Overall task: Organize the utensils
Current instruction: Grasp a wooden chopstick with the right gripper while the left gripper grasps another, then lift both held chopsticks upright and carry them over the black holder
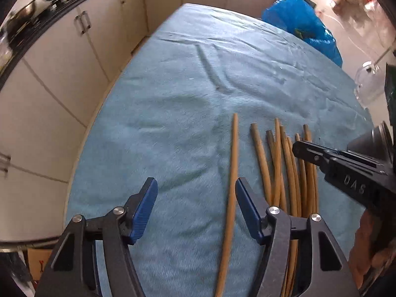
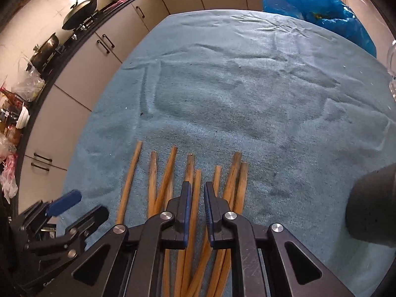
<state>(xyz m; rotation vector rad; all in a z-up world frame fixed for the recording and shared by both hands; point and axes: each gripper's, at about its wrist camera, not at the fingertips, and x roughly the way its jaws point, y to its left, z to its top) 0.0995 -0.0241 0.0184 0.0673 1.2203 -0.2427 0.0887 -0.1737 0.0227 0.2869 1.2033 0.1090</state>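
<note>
A blue bag [image 2: 319, 7] sits at the towel's [image 1: 188, 94] far right edge, its contents hidden. Wooden chopsticks [image 2: 190, 198] lie on the near towel. The left gripper [image 1: 196, 208] is spread wide around one lone chopstick [image 1: 231, 178], left of the pile. The right gripper [image 2: 198, 210], nearly closed, hovers over the pile, gripping nothing.

Chopsticks [image 2: 195, 210] bunched on towel [image 2: 247, 94], near edge. One stick [image 1: 231, 173] lies apart, left of bunch. Bag [image 2: 319, 7] behind towel's far right corner. Cabinets [image 2: 81, 74] left of towel.
</note>
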